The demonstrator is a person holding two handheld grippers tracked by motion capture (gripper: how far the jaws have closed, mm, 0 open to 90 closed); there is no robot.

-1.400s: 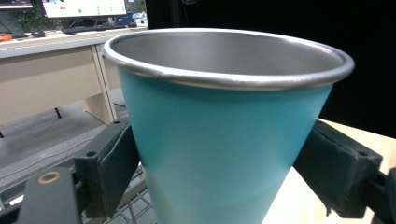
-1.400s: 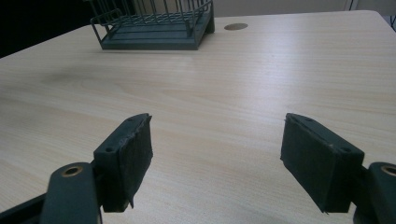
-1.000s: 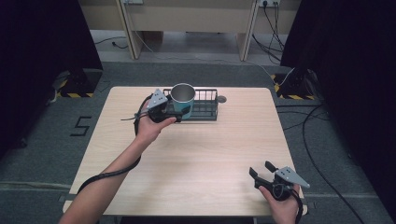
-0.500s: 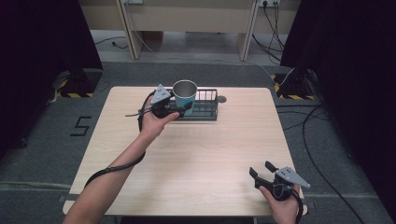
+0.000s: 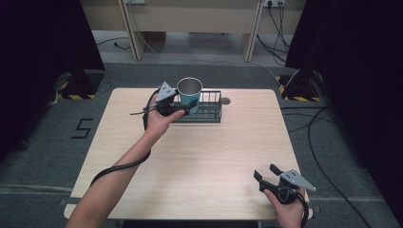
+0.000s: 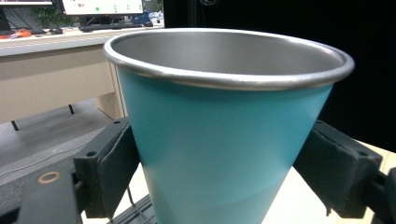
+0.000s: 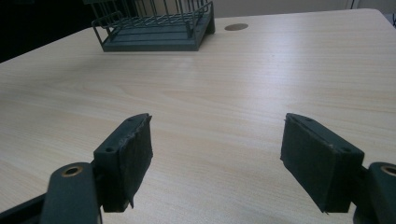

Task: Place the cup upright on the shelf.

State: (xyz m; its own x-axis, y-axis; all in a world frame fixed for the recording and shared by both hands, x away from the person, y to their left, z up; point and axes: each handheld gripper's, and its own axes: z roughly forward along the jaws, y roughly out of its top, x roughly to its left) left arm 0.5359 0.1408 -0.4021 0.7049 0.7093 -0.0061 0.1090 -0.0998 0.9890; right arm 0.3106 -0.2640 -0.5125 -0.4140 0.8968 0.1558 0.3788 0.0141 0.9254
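behind the teal cup [image 5: 189, 94], the left tool's [image 5: 183, 107] tips stay hidden.

Matt teal cup [image 6: 219, 154]; brushed-metal inside

Light wood table [image 5: 204, 156] w/ dark wire rack [image 5: 205, 110] at far edge, round grommet [image 5: 225, 100] beside it.

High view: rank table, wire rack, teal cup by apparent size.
1. table, by far the largest
2. wire rack
3. teal cup, held above the rack and so nearer the camera, yet it looks smaller
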